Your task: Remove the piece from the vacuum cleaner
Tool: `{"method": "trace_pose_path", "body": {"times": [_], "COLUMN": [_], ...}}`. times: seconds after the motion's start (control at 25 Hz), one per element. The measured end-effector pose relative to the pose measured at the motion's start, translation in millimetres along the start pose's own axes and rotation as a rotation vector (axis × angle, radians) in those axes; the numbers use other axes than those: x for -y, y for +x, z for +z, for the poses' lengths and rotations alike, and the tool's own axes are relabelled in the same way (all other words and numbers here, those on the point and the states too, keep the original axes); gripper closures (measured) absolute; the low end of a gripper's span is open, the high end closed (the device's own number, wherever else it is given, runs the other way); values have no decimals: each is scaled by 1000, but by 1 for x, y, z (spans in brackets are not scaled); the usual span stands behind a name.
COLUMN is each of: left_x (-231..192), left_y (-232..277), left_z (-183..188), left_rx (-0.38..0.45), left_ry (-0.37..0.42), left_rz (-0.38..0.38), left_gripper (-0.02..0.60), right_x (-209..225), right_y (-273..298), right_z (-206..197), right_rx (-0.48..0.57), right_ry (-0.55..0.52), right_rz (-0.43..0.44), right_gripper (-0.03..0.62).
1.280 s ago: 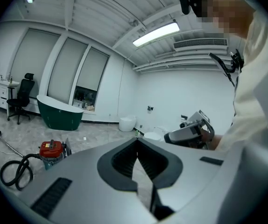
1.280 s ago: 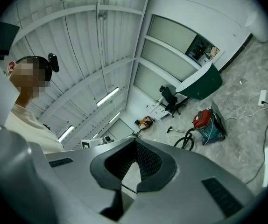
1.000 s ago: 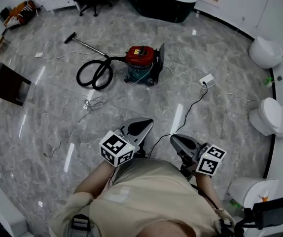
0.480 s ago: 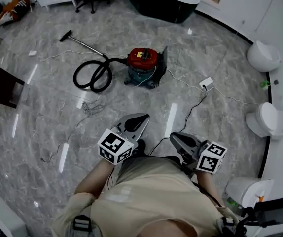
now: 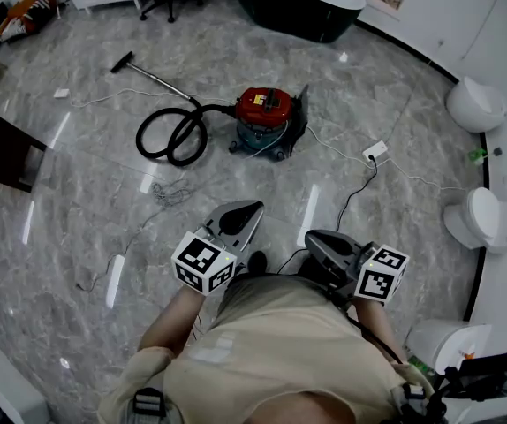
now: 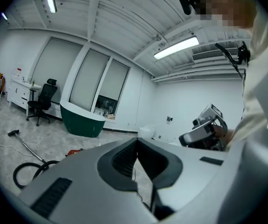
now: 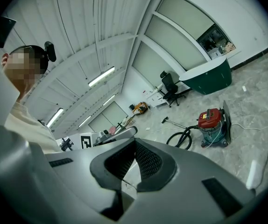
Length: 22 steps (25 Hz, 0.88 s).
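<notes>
From the head view, you stand on a grey marble floor (image 5: 77, 193) with both tools held out just in front of your body. Your left gripper (image 5: 251, 209) and right gripper (image 5: 314, 240) both point toward the vacuum cleaner (image 5: 268, 113), which sits well apart from them, upright, with a red top over a teal body. Its black hose (image 5: 170, 136) lies coiled to the left, and the wand (image 5: 152, 79) runs on across the floor. A white power strip (image 5: 374, 151) lies to the vacuum's right.

In the left gripper view, your left gripper (image 6: 137, 142) has its jaws pressed together with nothing between them. Over the jaw's edge you see only a red sliver, probably the vacuum cleaner (image 6: 73, 151), beside the hose (image 6: 24, 170) and a green tub (image 6: 81, 121).

In the right gripper view, your right gripper (image 7: 135, 142) is likewise clenched and empty. The vacuum cleaner (image 7: 212, 123) stands clear ahead, its hose (image 7: 181, 138) looped beside it.
</notes>
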<state>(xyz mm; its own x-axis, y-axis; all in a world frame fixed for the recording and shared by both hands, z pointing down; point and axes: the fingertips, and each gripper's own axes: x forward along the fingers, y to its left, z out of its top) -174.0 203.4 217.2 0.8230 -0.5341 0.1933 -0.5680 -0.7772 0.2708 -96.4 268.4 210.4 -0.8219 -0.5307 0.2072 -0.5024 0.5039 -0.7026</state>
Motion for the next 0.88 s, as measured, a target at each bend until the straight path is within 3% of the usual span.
{"method": "trace_pose_path", "body": {"times": [0.36, 0.6, 0.88], "left_x": [-19, -21, -6], "left_y": [-2, 11, 42], "left_z": [1, 7, 12], "left_rx": [8, -8, -43], "left_ry": [-9, -4, 42], "left_rz": [66, 94, 22], "left_gripper": [578, 578, 578], "right_x": [9, 23, 39], "right_y": [17, 14, 2], "right_z": [10, 28, 34], "right_rx": [-38, -14, 10], "right_ry": [-19, 23, 50], "right_rz": [49, 78, 61], "right_gripper": [592, 592, 592]}}
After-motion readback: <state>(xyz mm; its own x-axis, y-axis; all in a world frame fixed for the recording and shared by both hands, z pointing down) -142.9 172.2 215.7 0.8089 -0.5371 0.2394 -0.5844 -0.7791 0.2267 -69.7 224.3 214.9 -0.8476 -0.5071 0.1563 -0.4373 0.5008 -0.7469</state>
